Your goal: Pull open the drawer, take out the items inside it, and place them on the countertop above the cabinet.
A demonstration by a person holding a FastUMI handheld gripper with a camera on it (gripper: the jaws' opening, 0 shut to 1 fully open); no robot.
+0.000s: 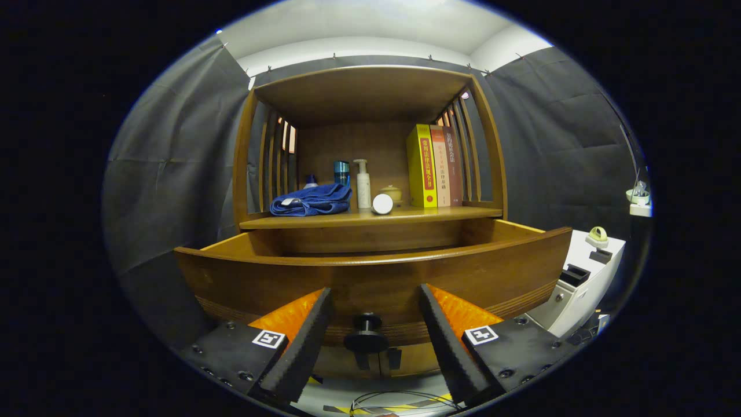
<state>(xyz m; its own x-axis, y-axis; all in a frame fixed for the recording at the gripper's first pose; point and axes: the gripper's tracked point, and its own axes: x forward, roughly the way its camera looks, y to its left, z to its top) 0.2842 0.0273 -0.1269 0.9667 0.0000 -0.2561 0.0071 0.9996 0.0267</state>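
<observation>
a booth hung with dark cloth on both sides, a pale ceiling above. straight ahead of me stands a wooden cabinet [370, 174] with slatted sides and an open shelf space under its top board.

the drawer [370, 278] beneath that shelf is pulled out toward me; its curved wooden front fills the space just beyond my fingers. from this low angle i cannot see what lies inside it. a round dark knob [366, 335] juts from the middle of the drawer front, and it sits between my fingers without either one touching it.

my gripper [375, 336] is spread wide, one finger to each side of the knob, holding nothing.

on the countertop [440, 214] above the drawer, toward its left edge, a folded blue towel [312, 201] lies flat. behind it stand a small bottle [311, 180] and a teal bottle [341, 172]. near the middle stands a white pump bottle [363, 184], with a small white round thing [382, 204] at the front edge just beside it and a small lidded pot [392, 193] behind that. toward the right edge three books [435, 167] stand upright against the slats, the yellow one nearest the middle.

to the right of the cabinet, well apart, is a white box [579, 278] with small items on top.
</observation>
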